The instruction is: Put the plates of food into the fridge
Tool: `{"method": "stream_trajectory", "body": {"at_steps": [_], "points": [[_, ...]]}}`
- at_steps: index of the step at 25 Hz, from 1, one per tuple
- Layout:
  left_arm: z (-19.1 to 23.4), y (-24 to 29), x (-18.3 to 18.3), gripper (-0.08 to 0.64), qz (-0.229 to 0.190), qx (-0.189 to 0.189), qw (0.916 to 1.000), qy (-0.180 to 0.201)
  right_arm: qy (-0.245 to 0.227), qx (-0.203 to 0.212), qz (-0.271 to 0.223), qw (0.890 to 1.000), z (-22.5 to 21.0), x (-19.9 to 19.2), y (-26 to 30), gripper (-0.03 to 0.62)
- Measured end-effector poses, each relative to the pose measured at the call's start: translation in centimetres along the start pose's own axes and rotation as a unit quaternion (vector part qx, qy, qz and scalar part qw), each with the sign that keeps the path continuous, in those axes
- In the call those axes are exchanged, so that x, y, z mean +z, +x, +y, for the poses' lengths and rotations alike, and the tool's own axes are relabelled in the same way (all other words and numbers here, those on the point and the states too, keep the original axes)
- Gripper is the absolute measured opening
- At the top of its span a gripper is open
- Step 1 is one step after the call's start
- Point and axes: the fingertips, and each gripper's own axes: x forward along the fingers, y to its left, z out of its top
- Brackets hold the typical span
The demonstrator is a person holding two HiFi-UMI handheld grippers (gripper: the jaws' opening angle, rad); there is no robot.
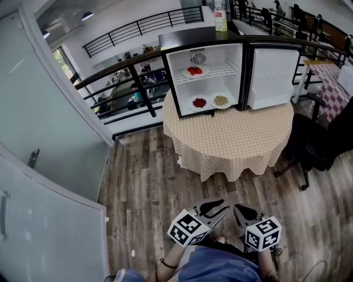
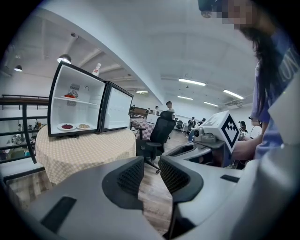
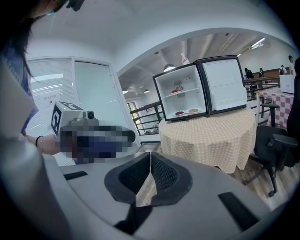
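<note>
A small black fridge (image 1: 205, 38) stands with its door (image 1: 273, 77) swung open on a round table with a beige cloth (image 1: 231, 137). Inside, a plate of red food (image 1: 194, 71) sits on the wire shelf. A plate of dark red food (image 1: 199, 102) and a plate of beige food (image 1: 220, 101) lie on the fridge floor. Both grippers hang low over the wooden floor, well short of the table. My left gripper (image 1: 222, 206) (image 2: 151, 171) shows a narrow gap between its pads, with nothing in it. My right gripper (image 1: 240, 211) (image 3: 149, 161) has its pads touching and holds nothing.
A bottle (image 1: 220, 16) stands on top of the fridge. A black office chair (image 1: 314, 143) sits right of the table, with a checked table (image 1: 333, 82) behind it. A black railing (image 1: 121, 82) runs behind the table, and a glass partition (image 1: 49, 126) lines the left.
</note>
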Motion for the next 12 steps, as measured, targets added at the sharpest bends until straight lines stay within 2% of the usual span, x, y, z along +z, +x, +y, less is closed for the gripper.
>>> {"method": "stream_trajectory", "body": {"at_steps": [12], "points": [[-3.3,-3.1,-1.5,0.120,-0.005,0.024,0.9997,0.000,-0.011,0.017,-0.020,1.000,3.4,-0.8,-2.4,0.021]]}}
